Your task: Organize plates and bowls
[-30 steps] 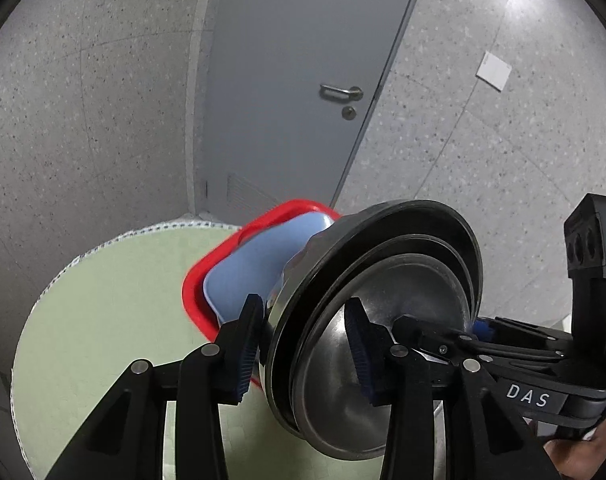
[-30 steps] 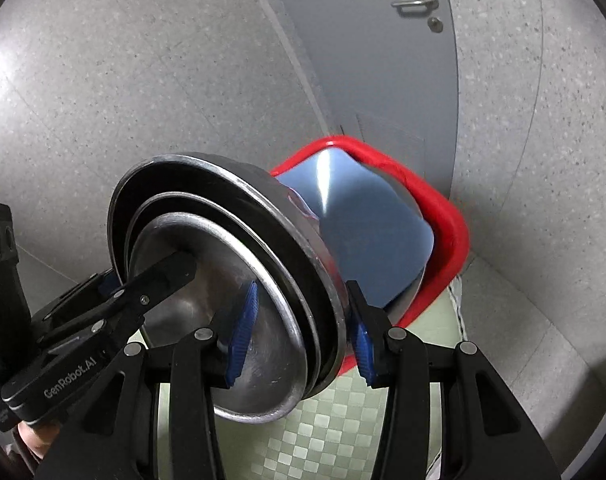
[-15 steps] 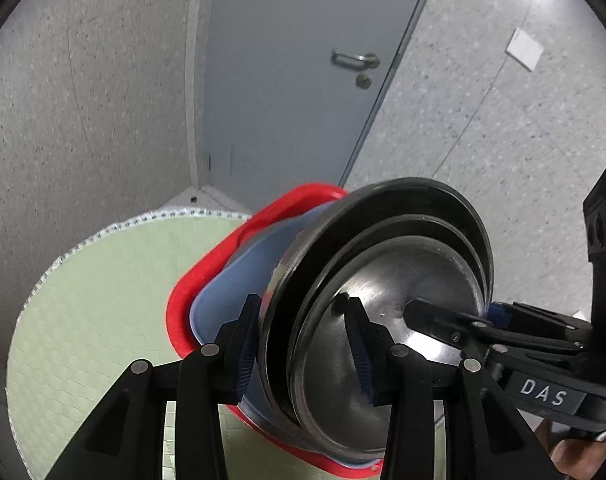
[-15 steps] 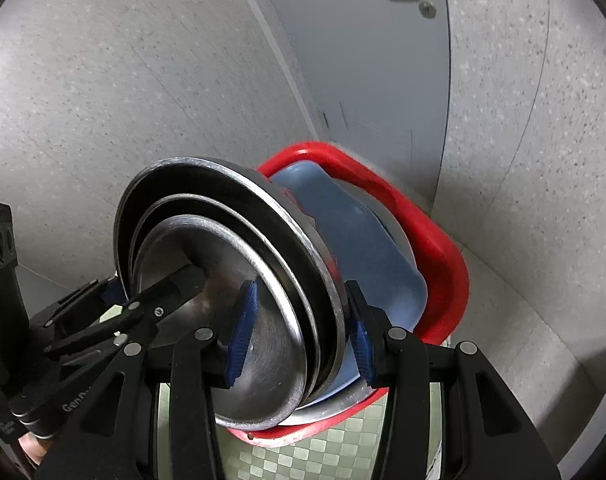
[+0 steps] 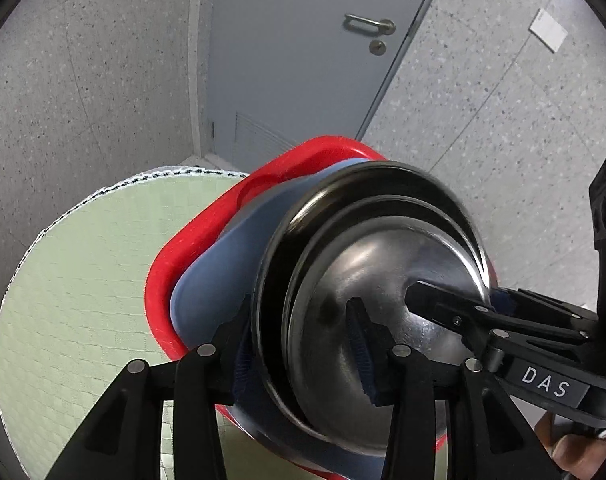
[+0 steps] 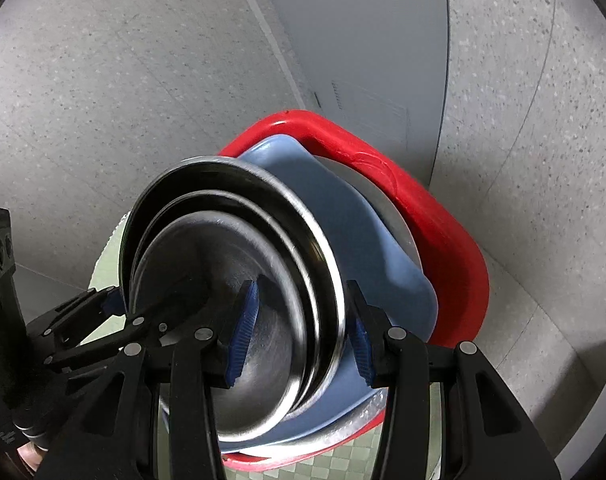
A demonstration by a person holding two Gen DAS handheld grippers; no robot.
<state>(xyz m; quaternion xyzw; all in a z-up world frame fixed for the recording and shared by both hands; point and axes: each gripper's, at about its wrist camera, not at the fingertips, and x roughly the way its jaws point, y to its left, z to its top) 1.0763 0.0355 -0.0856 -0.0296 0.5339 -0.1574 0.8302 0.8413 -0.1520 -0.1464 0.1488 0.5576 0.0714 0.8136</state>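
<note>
Left wrist view: the left claw (image 5: 299,344) is gripping the near rim of a stack of 3 nested steel bowls (image 5: 367,304), 1 pad outside and 1 pad inside.
Right wrist view: the right claw (image 6: 301,320) is gripping the opposite rim of the same stack (image 6: 231,280) in the same way.
Change: compared with 1 second ago, the stack is sitting lower and closer to the red basin (image 5: 207,232); it is now overlapping the blue tray (image 5: 223,276) inside the basin, where before it was hanging higher in front of it.
Meaning for the task: I judge that the bowls are being lowered into the basin to join the other dishes, so this placing step is nearly finishing.
Stack position: it is tilting, with its lower edge down inside the basin; whether it is already resting on the tray I cannot tell.
Claw opening: both are partly closed, only as wide as the stacked rims, and each is holding the bowls firmly.
Basin position: it is standing on the green table (image 5: 83,280), near the far edge.
Background: a grey door (image 5: 303,60) is standing closed behind the table.
</note>
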